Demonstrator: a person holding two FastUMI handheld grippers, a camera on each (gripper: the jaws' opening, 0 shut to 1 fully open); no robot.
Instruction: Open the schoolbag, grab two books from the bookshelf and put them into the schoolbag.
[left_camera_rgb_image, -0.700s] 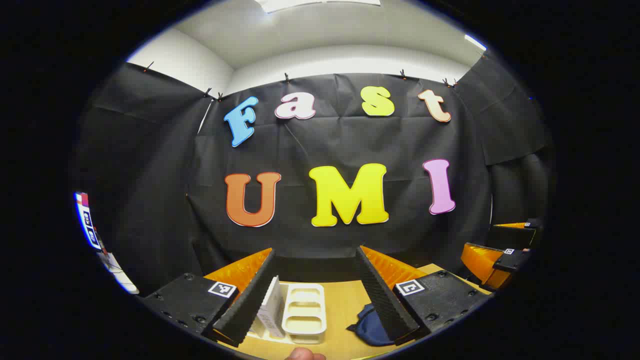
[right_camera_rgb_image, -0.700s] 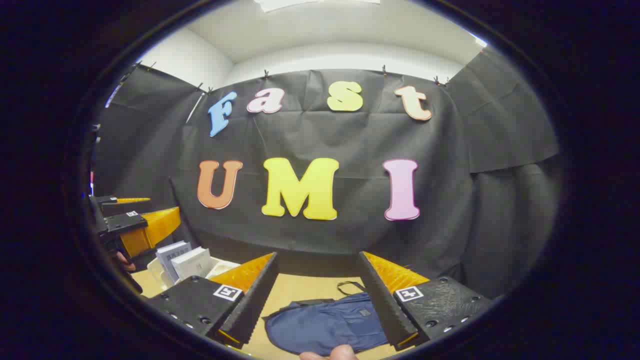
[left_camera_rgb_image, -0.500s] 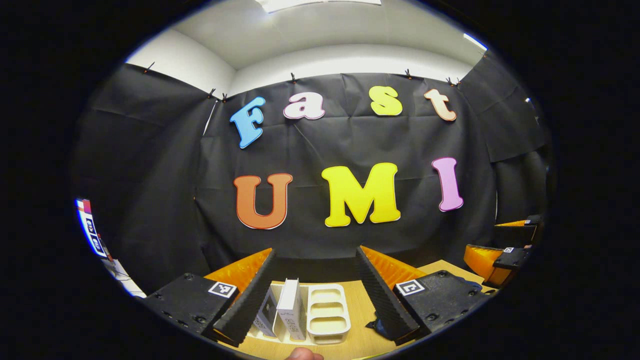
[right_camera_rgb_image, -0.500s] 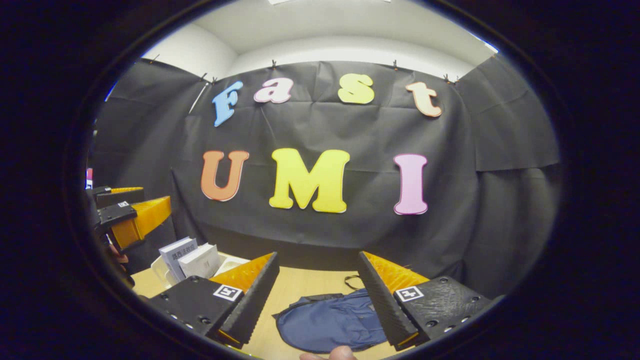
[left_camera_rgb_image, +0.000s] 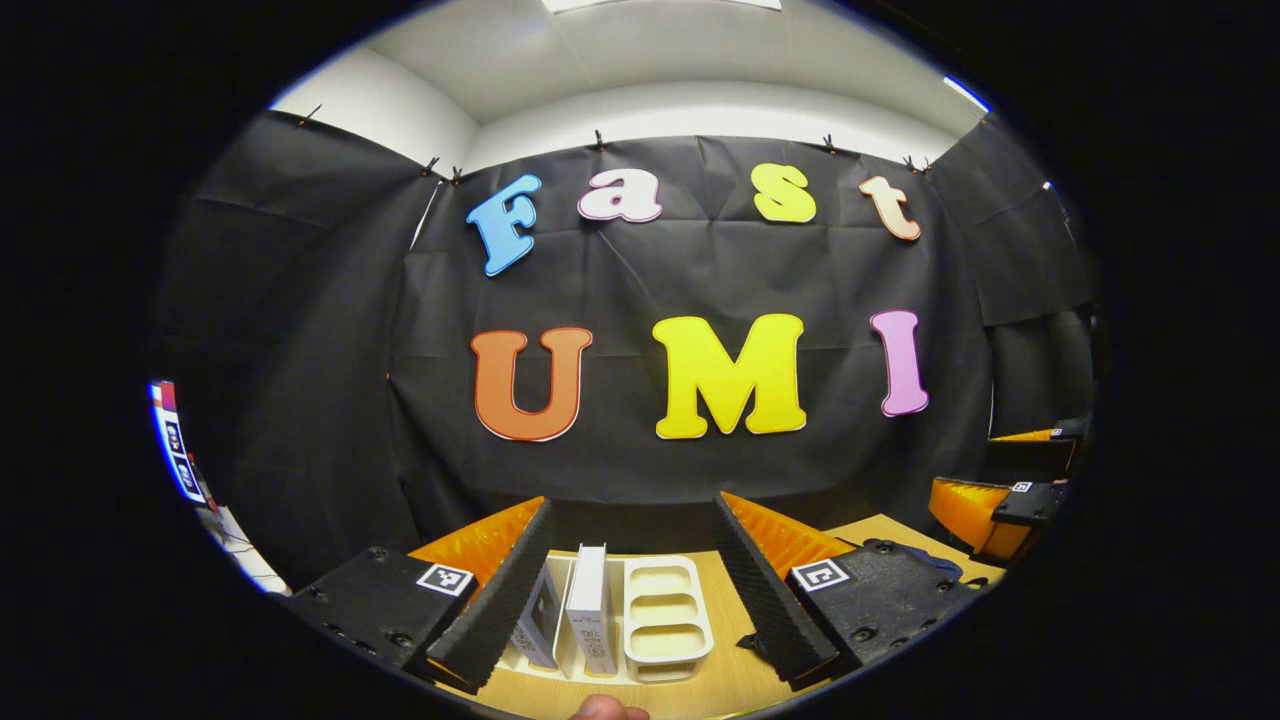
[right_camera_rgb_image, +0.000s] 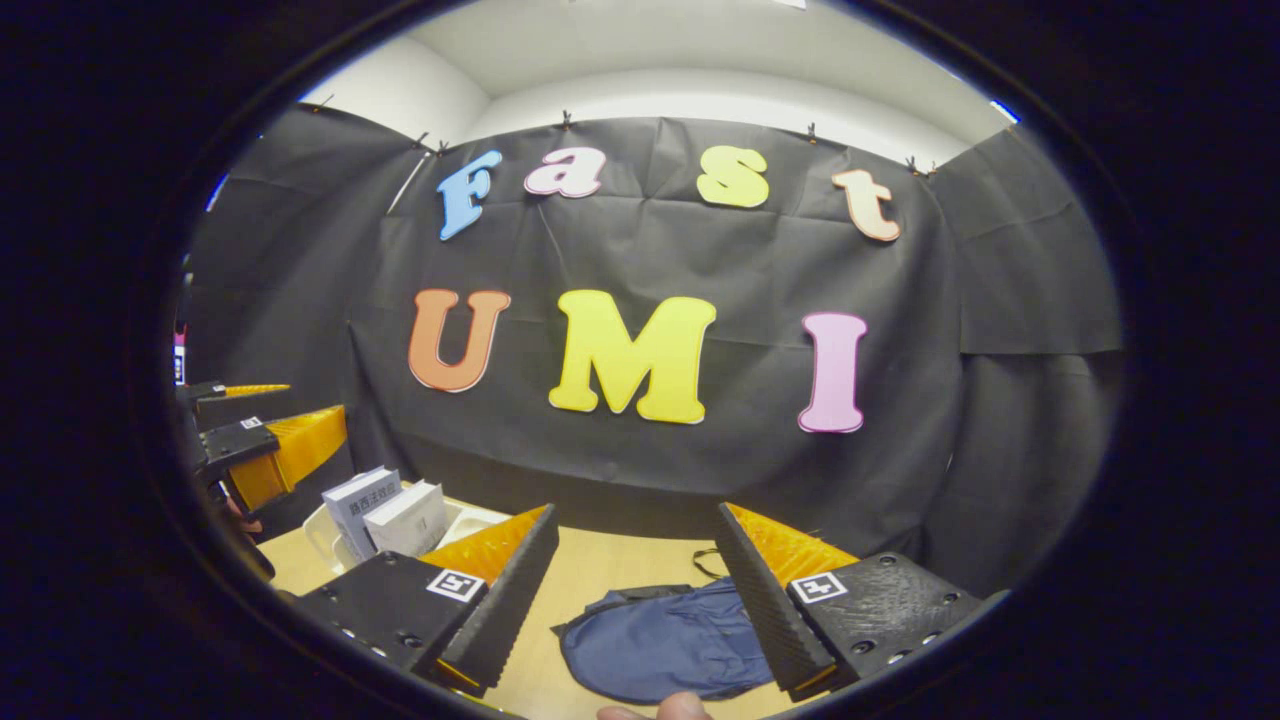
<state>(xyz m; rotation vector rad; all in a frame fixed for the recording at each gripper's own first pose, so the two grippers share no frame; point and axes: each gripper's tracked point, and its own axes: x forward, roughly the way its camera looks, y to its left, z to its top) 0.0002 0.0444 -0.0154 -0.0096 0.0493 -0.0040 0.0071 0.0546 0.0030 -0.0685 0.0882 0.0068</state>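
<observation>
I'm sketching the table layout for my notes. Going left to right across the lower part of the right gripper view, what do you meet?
The left gripper → two books standing in the white bookshelf → the blue schoolbag lying flat on the table, between the right gripper's open fingers.
</observation>
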